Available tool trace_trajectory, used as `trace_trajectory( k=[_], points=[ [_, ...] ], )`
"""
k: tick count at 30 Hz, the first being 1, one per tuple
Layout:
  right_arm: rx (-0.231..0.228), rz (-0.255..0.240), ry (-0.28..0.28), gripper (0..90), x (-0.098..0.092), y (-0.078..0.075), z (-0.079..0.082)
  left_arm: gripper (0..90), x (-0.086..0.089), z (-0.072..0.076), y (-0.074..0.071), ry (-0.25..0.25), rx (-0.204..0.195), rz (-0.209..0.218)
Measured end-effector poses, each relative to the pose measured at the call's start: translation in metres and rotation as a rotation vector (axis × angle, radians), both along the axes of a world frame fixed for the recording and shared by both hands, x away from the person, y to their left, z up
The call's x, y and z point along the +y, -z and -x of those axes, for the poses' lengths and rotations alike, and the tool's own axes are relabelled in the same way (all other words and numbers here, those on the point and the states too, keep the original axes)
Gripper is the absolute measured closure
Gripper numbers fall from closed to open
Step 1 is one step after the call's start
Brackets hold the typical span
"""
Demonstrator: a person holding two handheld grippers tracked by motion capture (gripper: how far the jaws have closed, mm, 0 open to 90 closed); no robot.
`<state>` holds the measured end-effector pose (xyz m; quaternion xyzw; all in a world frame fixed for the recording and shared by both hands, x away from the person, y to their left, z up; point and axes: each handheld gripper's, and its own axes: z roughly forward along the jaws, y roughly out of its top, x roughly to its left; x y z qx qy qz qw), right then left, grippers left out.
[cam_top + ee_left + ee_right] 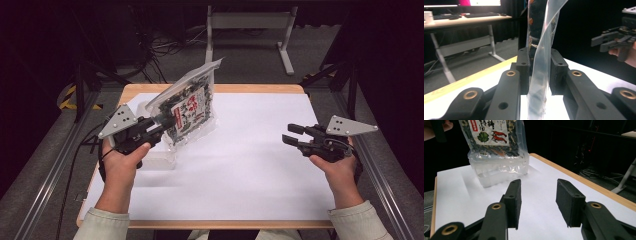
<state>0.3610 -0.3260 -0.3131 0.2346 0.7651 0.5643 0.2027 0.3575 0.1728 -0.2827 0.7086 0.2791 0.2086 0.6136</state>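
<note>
A clear plastic bag [187,107] of dark dried food with a red and white label hangs tilted above the left half of the table. My left gripper [162,122] is shut on its lower left edge. In the left gripper view the clear film [541,50] runs up between the two pads of the left gripper [540,67]. My right gripper [295,134] hovers open over the table's right side, empty and pointing left toward the bag. The right gripper view has that gripper [537,200] low in front and the bag [491,137] far off. The right gripper [609,41] is also in the left gripper view.
A clear plastic tub [162,157] stands on the white sheet [250,165] under the bag, and the tub [499,173] is also in the right gripper view. The wooden table edge [260,88] runs along the back. A white desk frame [250,22] and floor cables lie beyond.
</note>
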Motion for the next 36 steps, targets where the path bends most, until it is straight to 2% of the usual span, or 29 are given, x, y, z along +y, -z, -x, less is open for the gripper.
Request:
trace_trajectory(
  k=[7,14,22,36],
  points=[
    [0.006,-0.012,0.000,55.6,-0.004,0.001,0.000,74.6,0.021,-0.007,-0.002,-0.043,0.014,0.013],
    [0.015,-0.024,-0.002,55.6,-0.005,0.003,-0.001,74.6,0.046,-0.013,-0.004,-0.091,0.003,0.040],
    [0.027,-0.025,-0.006,55.6,-0.005,0.005,-0.001,74.6,0.061,-0.020,-0.001,-0.115,0.011,0.021],
    [0.032,-0.020,-0.016,55.4,-0.002,0.007,-0.002,74.6,0.078,-0.027,0.006,-0.167,0.025,0.002]
  ],
)
